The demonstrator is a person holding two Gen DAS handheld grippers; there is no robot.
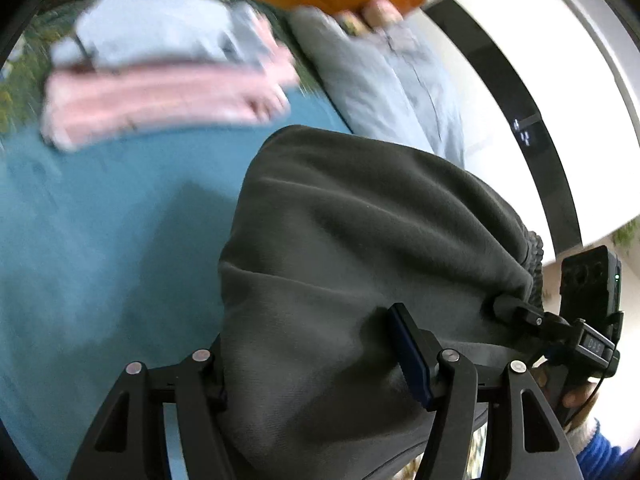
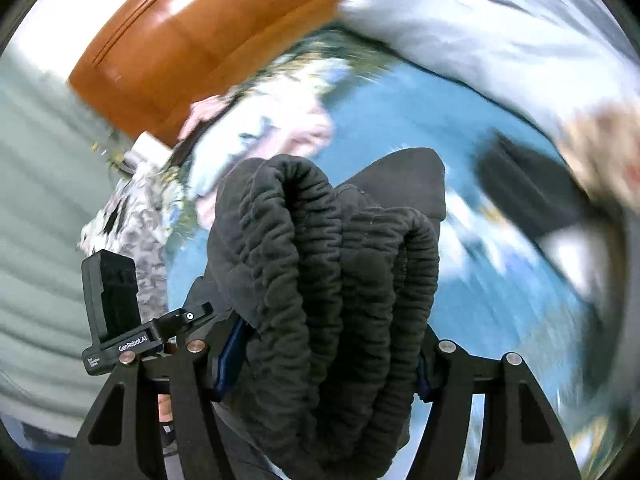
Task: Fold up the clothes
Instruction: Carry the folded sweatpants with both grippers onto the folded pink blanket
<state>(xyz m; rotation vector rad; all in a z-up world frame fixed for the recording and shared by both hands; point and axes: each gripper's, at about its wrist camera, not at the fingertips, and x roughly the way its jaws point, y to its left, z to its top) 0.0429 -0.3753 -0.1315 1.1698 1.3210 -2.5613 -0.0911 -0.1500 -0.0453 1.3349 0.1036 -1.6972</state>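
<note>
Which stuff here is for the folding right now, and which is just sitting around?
For the job:
- dark grey garment, held by both grippers
- left gripper
- right gripper, on the gathered waistband

Lying about:
- pink and pale blue folded clothes
- grey-blue pillow
- wooden headboard
- teal bedsheet

This looks like a bedroom in a home: a bed with a blue sheet (image 1: pixel 100 216), a wooden headboard (image 2: pixel 192 40) beyond the tongs, pillows (image 1: pixel 380 80), and folded clothes (image 1: pixel 168 80).

Matt fleecy grey garment (image 1: pixel 360 240); glossy wooden headboard (image 2: pixel 208 40).
</note>
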